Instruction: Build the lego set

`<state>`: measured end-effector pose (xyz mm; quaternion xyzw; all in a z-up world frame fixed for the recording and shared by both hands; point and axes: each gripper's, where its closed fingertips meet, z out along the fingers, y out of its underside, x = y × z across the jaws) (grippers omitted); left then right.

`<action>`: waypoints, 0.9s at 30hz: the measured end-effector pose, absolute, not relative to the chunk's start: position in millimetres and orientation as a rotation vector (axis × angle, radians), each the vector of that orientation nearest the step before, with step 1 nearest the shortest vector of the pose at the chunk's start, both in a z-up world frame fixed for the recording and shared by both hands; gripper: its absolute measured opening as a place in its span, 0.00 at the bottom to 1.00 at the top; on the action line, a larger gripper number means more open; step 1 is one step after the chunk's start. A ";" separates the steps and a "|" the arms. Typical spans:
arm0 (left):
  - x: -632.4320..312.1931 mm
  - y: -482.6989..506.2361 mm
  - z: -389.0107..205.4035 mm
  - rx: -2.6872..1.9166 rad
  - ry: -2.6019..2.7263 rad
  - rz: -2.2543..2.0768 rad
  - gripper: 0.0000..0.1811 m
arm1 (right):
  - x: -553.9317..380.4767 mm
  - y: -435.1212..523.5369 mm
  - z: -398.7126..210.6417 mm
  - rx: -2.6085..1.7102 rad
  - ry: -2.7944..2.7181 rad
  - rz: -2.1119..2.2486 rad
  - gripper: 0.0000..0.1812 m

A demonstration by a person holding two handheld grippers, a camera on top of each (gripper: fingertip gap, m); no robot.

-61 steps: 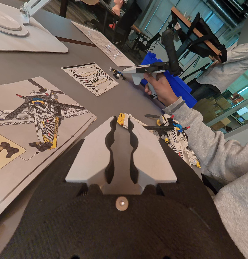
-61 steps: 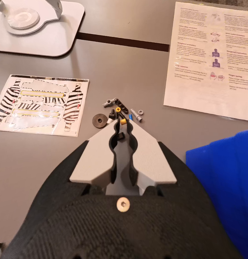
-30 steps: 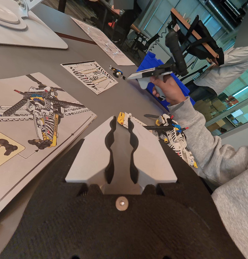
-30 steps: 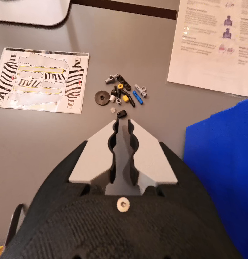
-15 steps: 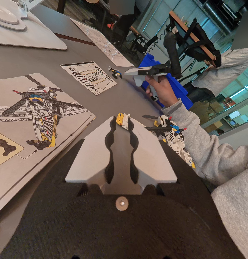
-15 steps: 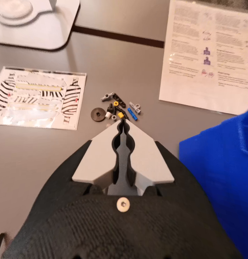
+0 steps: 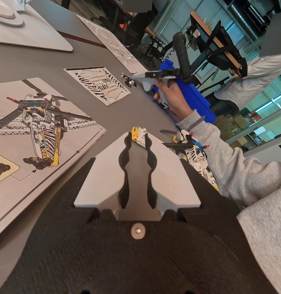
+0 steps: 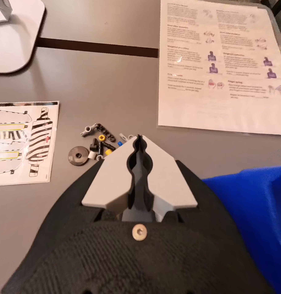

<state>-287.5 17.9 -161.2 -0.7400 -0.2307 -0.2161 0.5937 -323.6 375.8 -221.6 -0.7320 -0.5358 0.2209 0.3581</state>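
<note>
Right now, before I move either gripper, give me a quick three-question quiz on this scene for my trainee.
1. True or false: the right gripper has its fingertips closed together.
2. In the right wrist view, on which side of the loose parts does the zebra-striped sticker sheet lie? A) left B) right C) underneath them
3. Fill in: the left gripper, pointing at the nose of the partly built model, is ____.

Key: 1 true; 2 A; 3 open.
</note>
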 end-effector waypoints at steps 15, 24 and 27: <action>-286.8 18.8 -165.0 -1.719 -0.550 -0.538 0.09 | -328.2 368.2 -226.0 -1.925 -1.436 0.693 0.00; -286.3 18.9 -165.0 -1.721 -0.546 -0.538 0.09 | -325.1 357.8 -225.7 -1.900 -1.489 0.662 0.00; -286.4 18.7 -164.9 -1.721 -0.546 -0.537 0.09 | -324.6 361.5 -217.1 -1.848 -1.468 0.616 0.00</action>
